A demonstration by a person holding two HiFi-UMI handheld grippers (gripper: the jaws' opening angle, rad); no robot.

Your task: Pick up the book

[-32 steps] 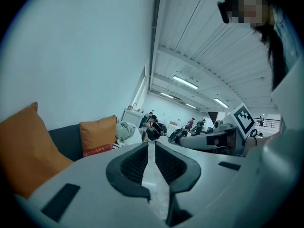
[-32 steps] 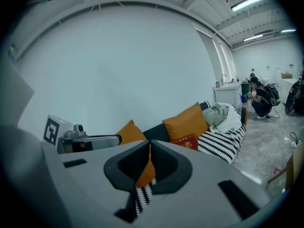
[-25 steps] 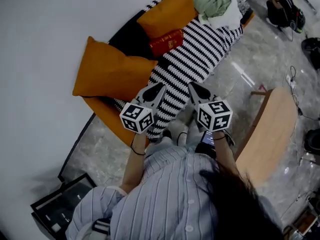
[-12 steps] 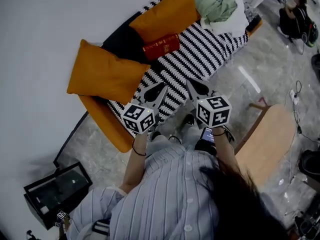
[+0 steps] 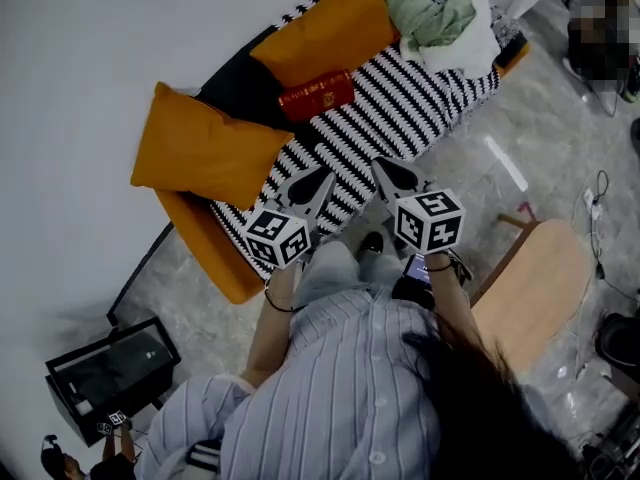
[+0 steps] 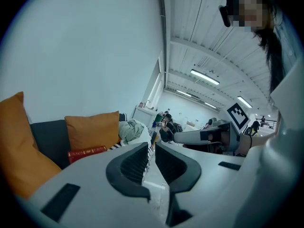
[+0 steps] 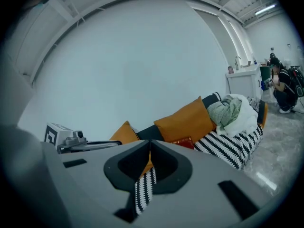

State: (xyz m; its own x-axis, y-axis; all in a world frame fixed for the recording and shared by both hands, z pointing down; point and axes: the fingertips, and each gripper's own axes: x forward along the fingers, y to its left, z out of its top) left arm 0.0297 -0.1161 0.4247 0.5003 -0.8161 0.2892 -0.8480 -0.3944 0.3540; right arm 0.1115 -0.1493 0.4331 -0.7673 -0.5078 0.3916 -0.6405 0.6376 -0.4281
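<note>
The red book (image 5: pixel 316 95) lies on the black-and-white striped sofa cover (image 5: pixel 400 108), against the dark backrest between two orange cushions. My left gripper (image 5: pixel 325 175) and right gripper (image 5: pixel 380 165) hover side by side over the sofa's front part, both pointing toward the book and well short of it. Both are shut, with nothing between the jaws. In the left gripper view the book (image 6: pixel 87 152) shows left of the shut left gripper (image 6: pixel 151 148). The right gripper view has the book (image 7: pixel 184 142) just right of and beyond the right gripper (image 7: pixel 148 147).
One orange cushion (image 5: pixel 205 148) sits left of the book, another (image 5: pixel 325 30) behind it. A heap of clothes (image 5: pixel 440 13) fills the sofa's far end. A wooden chair (image 5: pixel 530 288) stands at my right, a black box (image 5: pixel 110 373) on the floor at left.
The head view has shifted: the sofa and book slid slightly left and down, a bit nearer the fingertips. Both grippers travelled with the person and stayed shut.
</note>
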